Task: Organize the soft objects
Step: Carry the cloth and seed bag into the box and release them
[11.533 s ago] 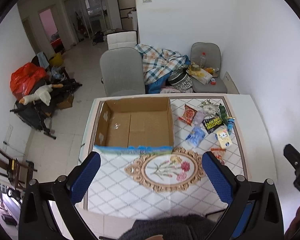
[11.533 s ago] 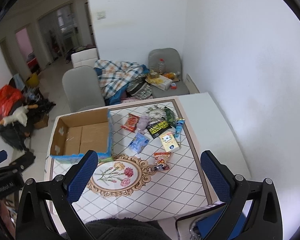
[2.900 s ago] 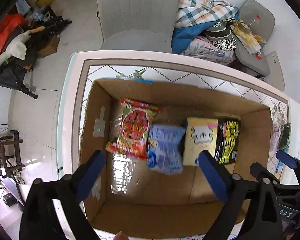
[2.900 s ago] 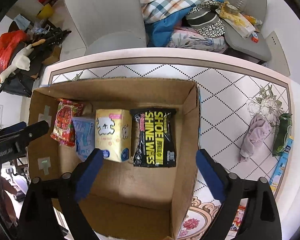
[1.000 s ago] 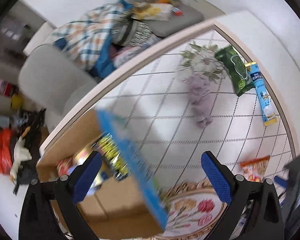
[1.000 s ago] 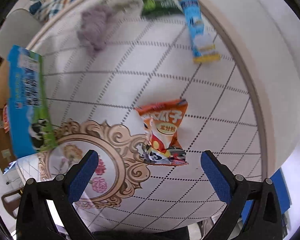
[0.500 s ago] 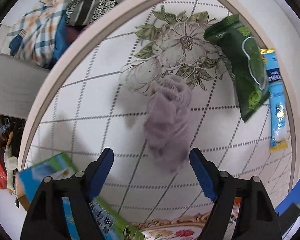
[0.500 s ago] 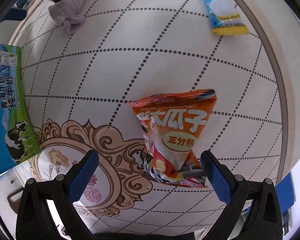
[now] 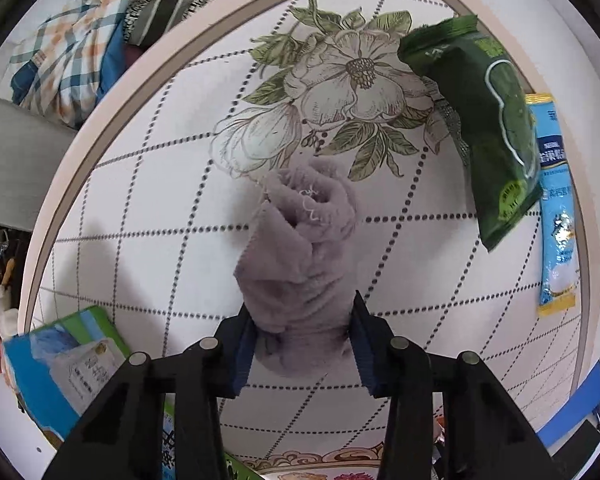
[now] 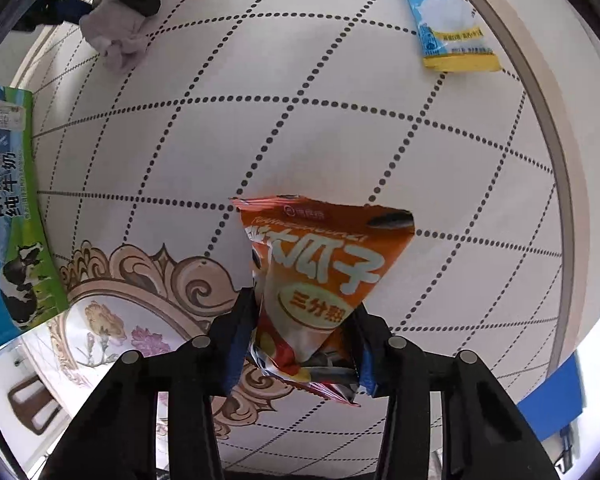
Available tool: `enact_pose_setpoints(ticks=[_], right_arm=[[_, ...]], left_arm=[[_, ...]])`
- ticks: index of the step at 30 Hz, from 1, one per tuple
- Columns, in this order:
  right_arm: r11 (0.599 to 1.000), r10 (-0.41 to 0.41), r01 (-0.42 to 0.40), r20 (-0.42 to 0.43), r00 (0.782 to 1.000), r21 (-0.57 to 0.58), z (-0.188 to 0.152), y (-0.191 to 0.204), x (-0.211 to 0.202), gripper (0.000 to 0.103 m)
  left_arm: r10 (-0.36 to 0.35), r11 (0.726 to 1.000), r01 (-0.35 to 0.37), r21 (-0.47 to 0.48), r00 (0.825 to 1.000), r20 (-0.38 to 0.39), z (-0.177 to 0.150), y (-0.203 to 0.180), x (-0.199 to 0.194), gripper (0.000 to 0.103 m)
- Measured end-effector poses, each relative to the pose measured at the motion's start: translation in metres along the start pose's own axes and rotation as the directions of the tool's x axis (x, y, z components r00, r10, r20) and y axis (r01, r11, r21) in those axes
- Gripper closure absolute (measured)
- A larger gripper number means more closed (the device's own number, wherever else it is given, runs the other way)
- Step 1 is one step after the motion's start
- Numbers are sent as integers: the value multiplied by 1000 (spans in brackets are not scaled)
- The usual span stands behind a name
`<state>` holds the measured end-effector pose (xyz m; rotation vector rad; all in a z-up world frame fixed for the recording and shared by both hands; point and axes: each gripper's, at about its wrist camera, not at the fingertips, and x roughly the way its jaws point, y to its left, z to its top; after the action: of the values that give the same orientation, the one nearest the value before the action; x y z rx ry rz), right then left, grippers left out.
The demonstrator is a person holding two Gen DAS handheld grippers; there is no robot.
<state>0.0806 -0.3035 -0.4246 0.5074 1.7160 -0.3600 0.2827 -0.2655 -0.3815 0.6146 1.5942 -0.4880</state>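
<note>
Patterned tabletop (image 9: 148, 208): our left gripper (image 9: 302, 350) is closing, fingers pinching the purple cloth (image 9: 300, 248) at 6 o'clock; right gripper (image 10: 304, 336) is closing on the orange snack bag (image 10: 324, 280). Squeeze firmly, then lift straight up.

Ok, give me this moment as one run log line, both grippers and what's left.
left gripper: closing on purple cloth | right gripper: closing on orange snack bag | left on table: green packet, blue sachet
</note>
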Motion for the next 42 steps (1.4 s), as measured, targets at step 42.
enact_pose_setpoints(ticks=[42], right_arm=[[824,309,-236,60,949,-514,-89,286,-155,63]], left_arm=[[-139,775,287,-562,947,291,-342,304,-112,64]])
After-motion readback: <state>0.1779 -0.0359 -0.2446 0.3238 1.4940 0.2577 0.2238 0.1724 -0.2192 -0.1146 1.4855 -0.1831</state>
